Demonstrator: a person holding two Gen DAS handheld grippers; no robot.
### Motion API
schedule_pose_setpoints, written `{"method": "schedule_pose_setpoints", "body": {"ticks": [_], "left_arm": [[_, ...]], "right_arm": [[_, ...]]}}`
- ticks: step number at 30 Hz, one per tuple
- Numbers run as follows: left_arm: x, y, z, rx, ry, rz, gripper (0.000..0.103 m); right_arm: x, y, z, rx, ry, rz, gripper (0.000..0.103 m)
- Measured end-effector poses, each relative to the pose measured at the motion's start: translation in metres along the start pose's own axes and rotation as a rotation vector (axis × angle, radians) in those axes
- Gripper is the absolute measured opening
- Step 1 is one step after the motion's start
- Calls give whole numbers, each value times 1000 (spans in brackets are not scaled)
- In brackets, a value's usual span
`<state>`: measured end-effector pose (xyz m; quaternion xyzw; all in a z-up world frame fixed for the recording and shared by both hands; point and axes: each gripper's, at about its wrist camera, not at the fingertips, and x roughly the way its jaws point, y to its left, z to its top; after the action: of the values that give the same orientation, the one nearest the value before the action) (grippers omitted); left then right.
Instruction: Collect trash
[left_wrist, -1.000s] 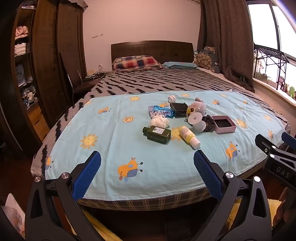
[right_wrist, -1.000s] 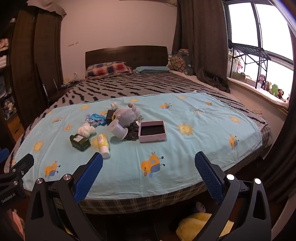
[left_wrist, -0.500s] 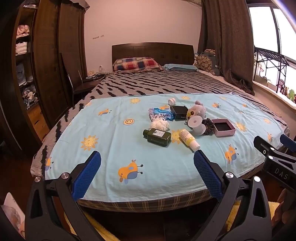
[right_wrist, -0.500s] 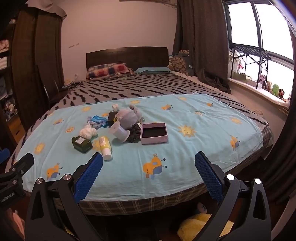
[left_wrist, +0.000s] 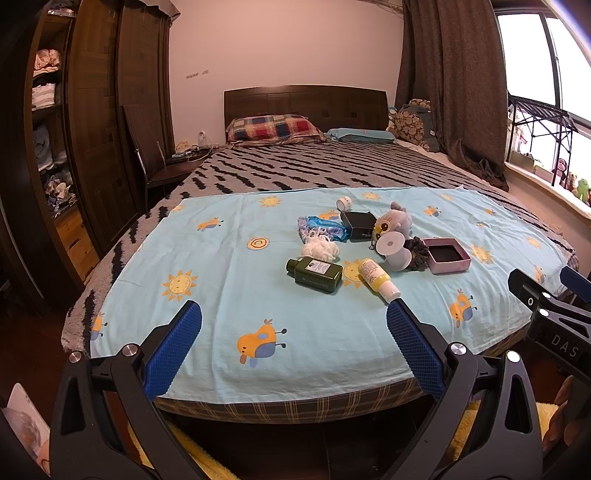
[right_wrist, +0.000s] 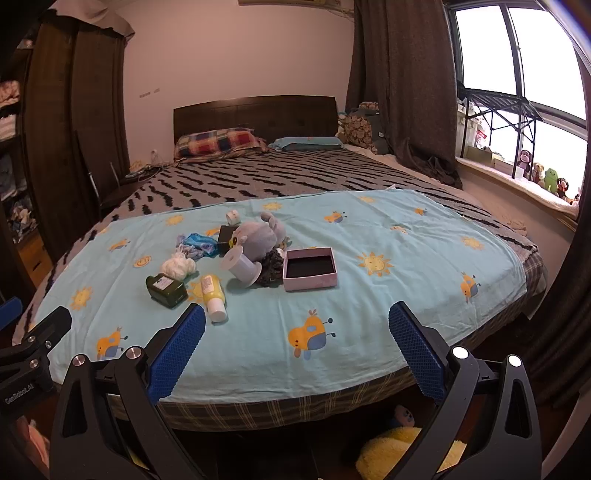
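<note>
Light-blue sheet (left_wrist: 229, 280) with suns, yellow bottle (left_wrist: 376, 277), pink box (left_wrist: 447, 255).

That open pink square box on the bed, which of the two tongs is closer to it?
Right, judging by view. The open pink square box lies ahead between the right tongs' tips; from the left tongs it sits farther off, toward their right. Both hover short of the bed.
</note>
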<state>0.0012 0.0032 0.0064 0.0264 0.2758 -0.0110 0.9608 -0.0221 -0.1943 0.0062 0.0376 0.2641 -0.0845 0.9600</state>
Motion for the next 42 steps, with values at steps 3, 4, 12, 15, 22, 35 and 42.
{"method": "schedule_pose_setpoints", "body": {"ticks": [3,4,12,15,22,35,42], "left_arm": [[0,0,0,0,1,-1,95],[0,0,0,-1,0,-1,95],[-1,-1,0,1,-3,-1,95],[-1,-2,0,-2,-5,0,95],[-1,-2,-2,-13,-5,10,95],[-1,-3,-2,-13,-7,9,95],[-2,-5,-1,-9,-7,8,95]], "right_arm": [[0,0,0,6,0,1,100],[1,-1,-1,8,0,2,100],[1,-3,-2,15,-7,16,100],[0,-3,-3,20,-9,19,100],[1,-5,-3,31,-16,24,100],[-1,-8,-4,41,-24,26,100],[-1,-11,-5,52,-26,27,100]]}}
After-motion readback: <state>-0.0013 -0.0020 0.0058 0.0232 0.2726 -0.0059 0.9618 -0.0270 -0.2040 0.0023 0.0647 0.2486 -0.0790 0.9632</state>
